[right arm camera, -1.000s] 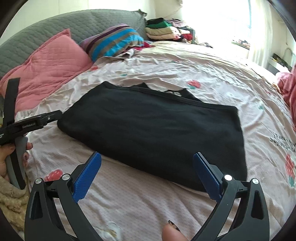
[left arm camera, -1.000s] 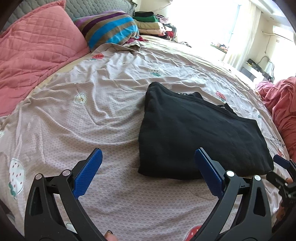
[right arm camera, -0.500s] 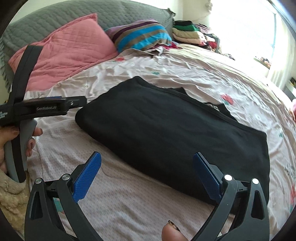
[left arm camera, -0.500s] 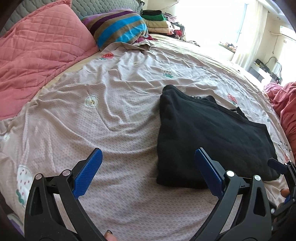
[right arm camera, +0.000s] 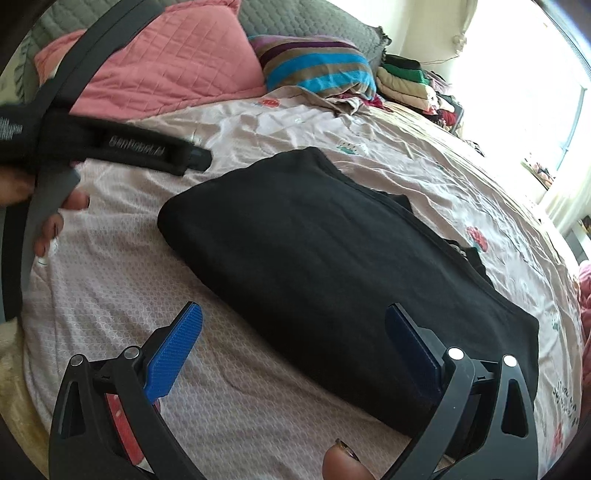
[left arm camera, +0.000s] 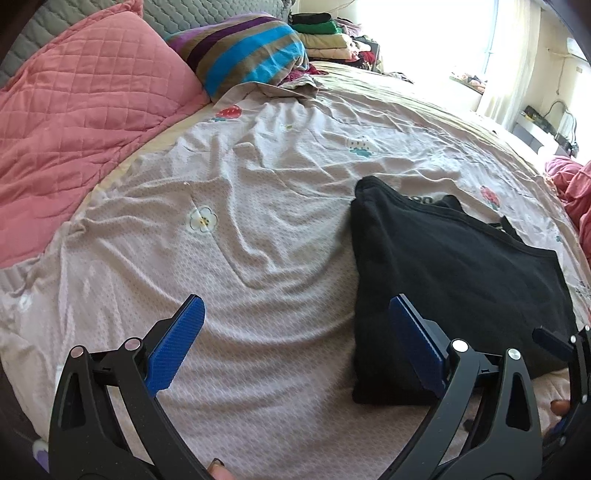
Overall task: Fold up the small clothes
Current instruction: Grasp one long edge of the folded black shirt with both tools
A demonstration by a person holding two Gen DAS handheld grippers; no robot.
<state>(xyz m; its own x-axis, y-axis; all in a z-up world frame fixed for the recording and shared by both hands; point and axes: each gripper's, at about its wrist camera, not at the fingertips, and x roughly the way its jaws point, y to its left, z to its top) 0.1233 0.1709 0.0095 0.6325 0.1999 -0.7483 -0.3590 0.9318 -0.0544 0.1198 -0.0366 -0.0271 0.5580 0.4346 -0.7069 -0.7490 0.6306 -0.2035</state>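
Right wrist view shows both grippers [right arm camera: 291,347] [left arm camera: 295,332] spread and empty, so nip the black garment [right arm camera: 332,266] at its 5 o'clock edge and fold across evenly.

A sunlit window [left arm camera: 491,33] glares beyond the bed's grey quilted headboard [right arm camera: 303,16].

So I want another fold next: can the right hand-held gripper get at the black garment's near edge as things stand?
Probably yes. The right hand-held gripper is open, right at the black garment, with only bare sheet between them.
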